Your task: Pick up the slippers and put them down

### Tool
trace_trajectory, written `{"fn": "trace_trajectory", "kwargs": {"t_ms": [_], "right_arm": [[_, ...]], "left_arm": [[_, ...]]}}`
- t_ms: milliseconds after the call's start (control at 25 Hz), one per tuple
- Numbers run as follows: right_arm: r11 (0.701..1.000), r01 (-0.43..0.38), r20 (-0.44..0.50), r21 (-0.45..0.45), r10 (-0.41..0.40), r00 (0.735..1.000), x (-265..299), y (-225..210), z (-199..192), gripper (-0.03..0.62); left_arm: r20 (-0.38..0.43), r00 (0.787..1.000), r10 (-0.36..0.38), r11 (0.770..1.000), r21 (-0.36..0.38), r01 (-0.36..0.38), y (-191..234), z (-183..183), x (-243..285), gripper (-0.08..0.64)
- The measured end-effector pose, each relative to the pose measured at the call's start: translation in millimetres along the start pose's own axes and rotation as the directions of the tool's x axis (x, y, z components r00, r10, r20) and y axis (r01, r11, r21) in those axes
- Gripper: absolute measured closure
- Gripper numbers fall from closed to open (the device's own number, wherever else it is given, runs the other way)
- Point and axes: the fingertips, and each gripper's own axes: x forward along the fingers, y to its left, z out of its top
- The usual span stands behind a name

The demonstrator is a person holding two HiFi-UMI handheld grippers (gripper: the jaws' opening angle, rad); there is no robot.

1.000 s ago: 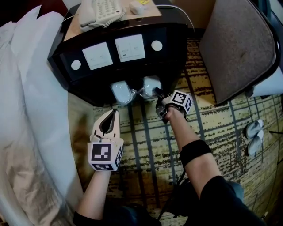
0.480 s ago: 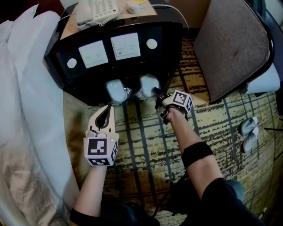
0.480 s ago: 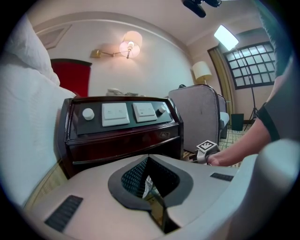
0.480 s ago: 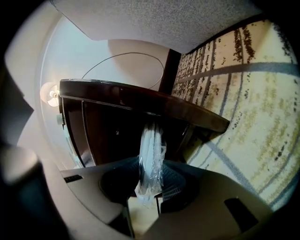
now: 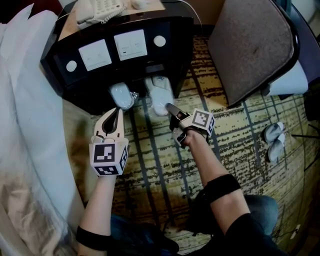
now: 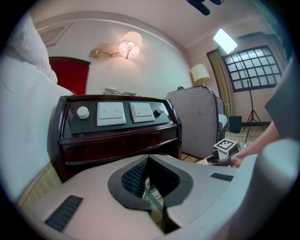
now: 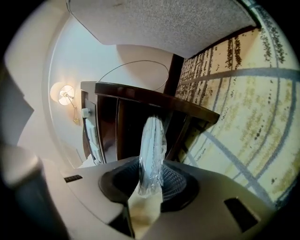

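Here, a white bed (image 5: 30, 100) fills the left side. Next to it stands a dark desk (image 5: 175, 55) with switches on its front and a phone (image 5: 97, 9) on top. Under the desk's front edge lies the left slipper (image 5: 121, 95), wrapped in clear plastic. The left gripper (image 5: 115, 113) points at it from just beside; it is closed tight and holds nothing. The right slipper (image 5: 159, 94), wrapped too, sticks out from under the desk onto the striped carpet (image 5: 160, 165). The right gripper (image 5: 171, 109) is pinched on its near end, with the plastic bunched in its grip. Further right stands a grey chair (image 5: 250, 45). Two more slippers (image 5: 274, 141) lie on the carpet near the chair, well apart from the grippers.
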Motion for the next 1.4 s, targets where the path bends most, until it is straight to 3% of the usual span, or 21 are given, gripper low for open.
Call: {"fn": "trace_trajectory", "kwargs": {"t_ms": [560, 960, 1160, 1400], "right_arm": [[1.000, 0.006, 0.006, 0.012, -0.006, 1.000, -79, -1, -79, 0.470], [1.000, 0.021, 0.003, -0.014, -0.021, 1.000, -134, -26, -108, 0.471], [0.999, 0.033, 0.078, -0.006, -0.033, 0.996, -156, -40, -118, 0.471], [0.991, 0.133, 0.204, 0.032, -0.137, 0.969, -183, -71, -126, 0.471]], "left_arm": [[0.027, 0.999, -0.024, 1.000, -0.019, 0.024, -5, 3, 13, 0.560], [0.028, 0.998, -0.054, 0.998, -0.013, 0.054, -16, 2, 20, 0.560], [0.033, 0.998, -0.062, 0.998, -0.017, 0.062, -20, 2, 19, 0.560], [0.037, 0.996, -0.077, 0.997, -0.006, 0.077, -28, 4, 15, 0.560]]}}
